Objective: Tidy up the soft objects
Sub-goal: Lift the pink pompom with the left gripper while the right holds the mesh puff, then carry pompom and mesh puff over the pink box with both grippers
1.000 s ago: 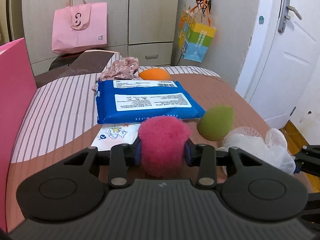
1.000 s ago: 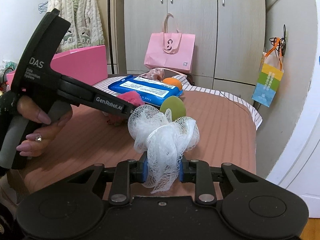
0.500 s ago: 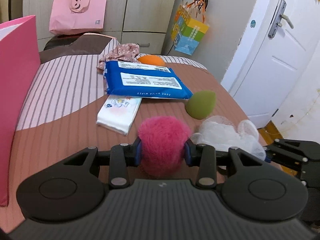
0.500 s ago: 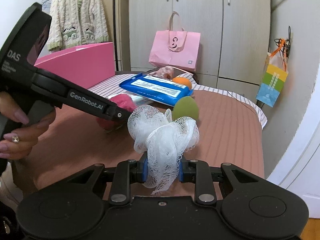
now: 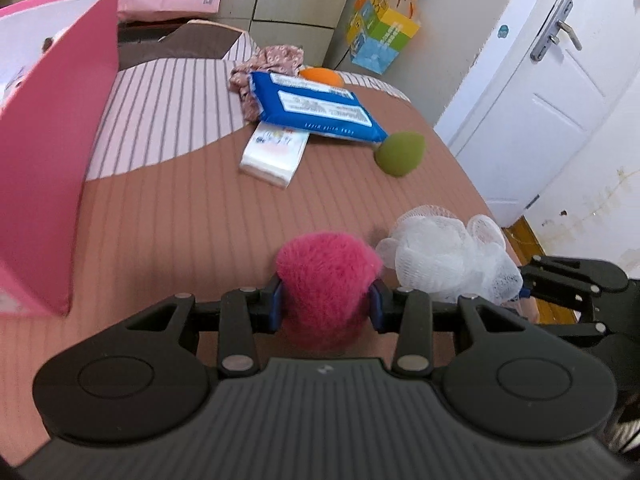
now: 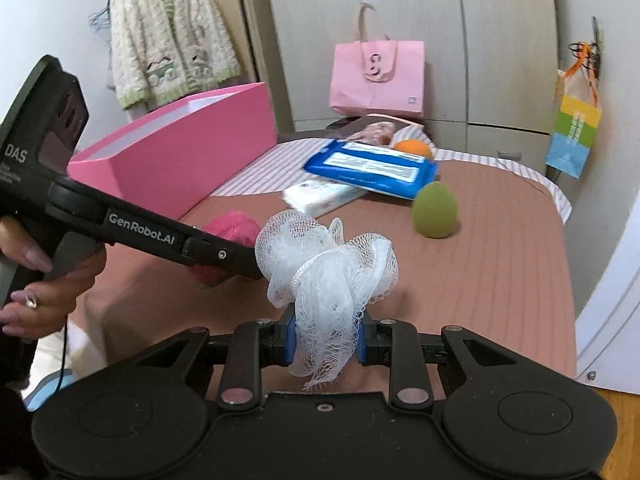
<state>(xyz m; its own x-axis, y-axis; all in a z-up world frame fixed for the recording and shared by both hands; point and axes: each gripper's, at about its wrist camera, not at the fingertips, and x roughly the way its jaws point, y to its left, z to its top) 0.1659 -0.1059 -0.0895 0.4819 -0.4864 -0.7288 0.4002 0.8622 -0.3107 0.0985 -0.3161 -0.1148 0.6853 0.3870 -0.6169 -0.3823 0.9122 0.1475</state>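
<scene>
We have a fuzzy pink pompom (image 5: 326, 280) clamped between the blue pads of our left gripper (image 5: 326, 300), lifted above the brown ribbed bedcover (image 5: 180, 216). Just to its right hangs a white mesh bath pouf (image 6: 324, 276), its bunched lower part pinched tight in the right gripper (image 6: 325, 340), whose fingers are pressed together on the netting. From the left wrist view the pouf sits just beside the pompom, and we cannot tell if they touch.

Looking past these, a green egg-shaped sponge (image 6: 435, 210) stands on the cover near the bed's right edge. Beyond it lies a blue pack of wet wipes (image 5: 316, 108), its near corner resting on top of a small white tissue pack (image 5: 276, 152). Behind the blue pack we see an orange sponge (image 5: 320, 76) and a crumpled floral cloth (image 5: 268, 62), both on the striped part of the bedding.

On the left side of the bed stands an open pink box (image 6: 176, 148), its near wall upright and tall; the stretch of cover between it and our held things is bare. In the right wrist view the left gripper's black arm crosses in front of the pompom, hiding part of it, with a hand (image 6: 44, 292) on its grip.

Further off, a pink tote bag (image 6: 378, 76) rests against the wardrobe, a colourful gift bag (image 5: 380, 36) hangs on the wall, and a white door (image 5: 532, 92) stands to the right.
</scene>
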